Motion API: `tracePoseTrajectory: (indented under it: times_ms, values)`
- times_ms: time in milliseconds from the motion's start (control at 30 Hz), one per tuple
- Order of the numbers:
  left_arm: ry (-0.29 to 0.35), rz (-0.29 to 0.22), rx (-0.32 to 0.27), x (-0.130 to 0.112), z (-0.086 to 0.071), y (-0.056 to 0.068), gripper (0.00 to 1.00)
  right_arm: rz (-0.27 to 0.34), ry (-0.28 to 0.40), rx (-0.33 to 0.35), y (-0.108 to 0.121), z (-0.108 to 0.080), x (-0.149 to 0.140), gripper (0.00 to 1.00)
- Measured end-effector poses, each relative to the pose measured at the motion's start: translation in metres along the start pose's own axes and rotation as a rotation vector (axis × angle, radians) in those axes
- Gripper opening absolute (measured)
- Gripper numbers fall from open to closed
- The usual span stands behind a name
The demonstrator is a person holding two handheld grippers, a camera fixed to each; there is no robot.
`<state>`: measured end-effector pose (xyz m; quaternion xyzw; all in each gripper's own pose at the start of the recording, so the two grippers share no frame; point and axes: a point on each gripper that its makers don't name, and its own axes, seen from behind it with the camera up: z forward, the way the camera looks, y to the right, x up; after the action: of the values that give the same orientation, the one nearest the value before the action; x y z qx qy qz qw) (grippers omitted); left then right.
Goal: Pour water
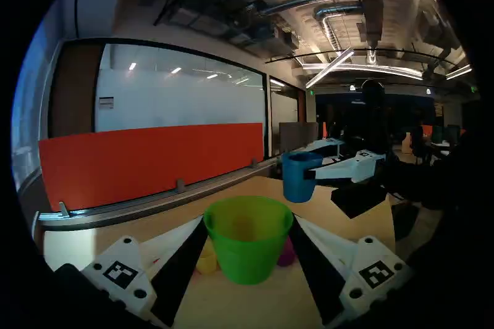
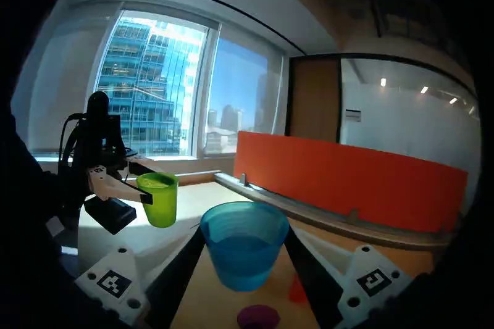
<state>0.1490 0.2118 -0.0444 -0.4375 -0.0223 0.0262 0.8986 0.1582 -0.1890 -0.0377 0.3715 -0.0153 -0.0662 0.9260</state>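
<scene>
A green cup (image 1: 248, 239) stands upright between my left gripper's (image 1: 248, 230) fingers, which are shut on its sides. In the right gripper view the same green cup (image 2: 159, 198) hangs at the left, held by the left gripper (image 2: 145, 194) above the table. My right gripper (image 2: 245, 249) is shut on a blue cup (image 2: 245, 255), upright, with water in its lower part. The left gripper view shows that blue cup (image 1: 299, 176) farther off to the right, level with the green cup's rim and apart from it. Whether the green cup holds water I cannot tell.
A wooden table (image 1: 259, 304) lies under both cups. Small yellow (image 1: 208, 261) and purple (image 1: 285, 256) cups stand on it; the purple cup (image 2: 258, 316) and a red one (image 2: 297, 291) sit below the blue cup. An orange partition (image 2: 352, 181) runs along the table's far edge.
</scene>
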Motion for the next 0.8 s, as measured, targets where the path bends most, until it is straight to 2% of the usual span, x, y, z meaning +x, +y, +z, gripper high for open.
tracePoseTrajectory:
  times_ms: [567, 800]
  values:
    - [-0.014, -0.009, -0.043, -0.015, 0.005, 0.019, 0.89, -0.096, 0.009, -0.002, -0.002, 0.000, 0.016, 0.91]
    - [-0.016, -0.010, -0.063, -0.017, 0.007, 0.029, 0.89, -0.160, 0.011, 0.003, -0.006, -0.001, 0.028, 0.91]
